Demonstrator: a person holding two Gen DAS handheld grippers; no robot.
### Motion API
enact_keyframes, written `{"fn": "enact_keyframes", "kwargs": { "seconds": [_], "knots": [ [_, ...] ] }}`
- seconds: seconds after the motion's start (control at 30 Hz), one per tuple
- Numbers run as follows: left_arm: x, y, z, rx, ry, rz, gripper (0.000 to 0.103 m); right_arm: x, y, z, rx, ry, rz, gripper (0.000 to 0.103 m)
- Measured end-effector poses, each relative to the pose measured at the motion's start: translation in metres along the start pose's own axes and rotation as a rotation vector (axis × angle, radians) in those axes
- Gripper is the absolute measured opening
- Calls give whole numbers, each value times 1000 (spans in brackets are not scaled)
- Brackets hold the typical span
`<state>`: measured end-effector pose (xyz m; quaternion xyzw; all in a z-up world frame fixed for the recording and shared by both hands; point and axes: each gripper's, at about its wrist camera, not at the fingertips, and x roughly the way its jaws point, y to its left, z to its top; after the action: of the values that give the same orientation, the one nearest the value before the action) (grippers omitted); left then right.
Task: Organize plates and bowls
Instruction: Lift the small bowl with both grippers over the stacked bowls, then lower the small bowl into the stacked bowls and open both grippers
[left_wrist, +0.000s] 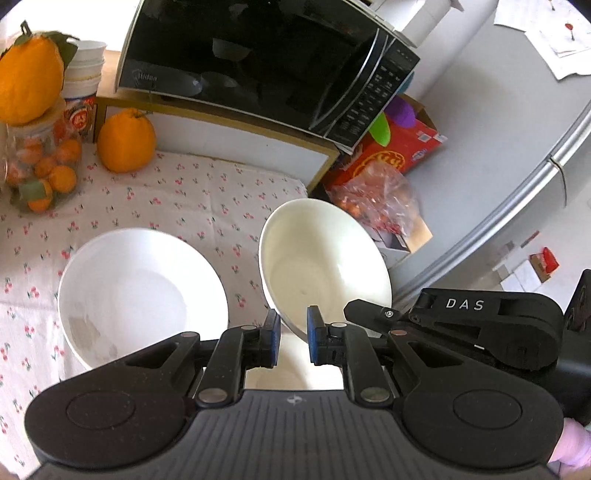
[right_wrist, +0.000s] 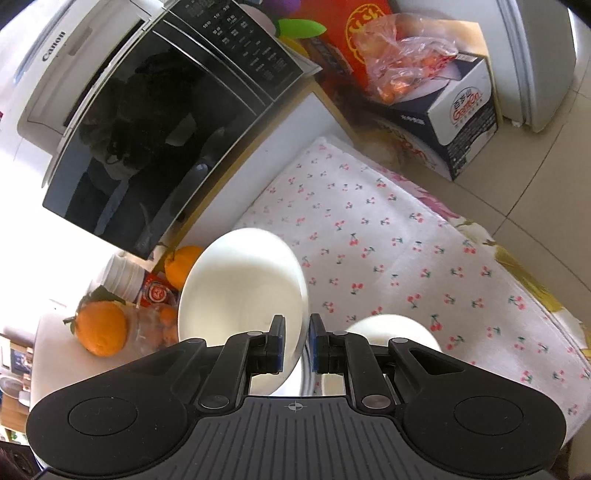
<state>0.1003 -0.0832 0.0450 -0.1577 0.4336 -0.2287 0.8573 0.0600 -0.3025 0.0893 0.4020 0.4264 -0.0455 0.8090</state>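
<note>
left wrist: cherry-print tablecloth (left_wrist: 192, 199) beneath microwave (left_wrist: 258, 62)

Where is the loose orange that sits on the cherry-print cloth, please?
In the left wrist view the orange sits at upper left on the cherry-print cloth, below the microwave's shelf and right of the fruit jar.

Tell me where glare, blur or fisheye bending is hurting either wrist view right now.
Left wrist view: the big white bowl is nearly blown out, the microwave door mirrors the room, and the edges bow. Right wrist view: the lower-left corner is washed out, and the held bowl has a smeared rim.
</note>
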Motion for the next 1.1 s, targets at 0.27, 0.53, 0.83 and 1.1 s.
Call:
{"fn": "enact_keyframes", "kwargs": {
  "seconds": [0.27, 0.53, 0.83, 1.1],
  "knots": [
    [6, 8, -25, -12, 26, -20, 16, -4, -15, -19, 5, -10, -16, 14],
    [18, 12, -32, -30, 101, -60, 16, -2, -39, -28, 73, 26, -39, 14],
    [39, 4, -41, -14, 167, -35, 16, 6, -58, -35, 118, 64, -103, 16],
    [50, 10, -48, -25, 219, -13, 16, 16, -71, -39, 159, 119, -128, 17]
  ]
}}
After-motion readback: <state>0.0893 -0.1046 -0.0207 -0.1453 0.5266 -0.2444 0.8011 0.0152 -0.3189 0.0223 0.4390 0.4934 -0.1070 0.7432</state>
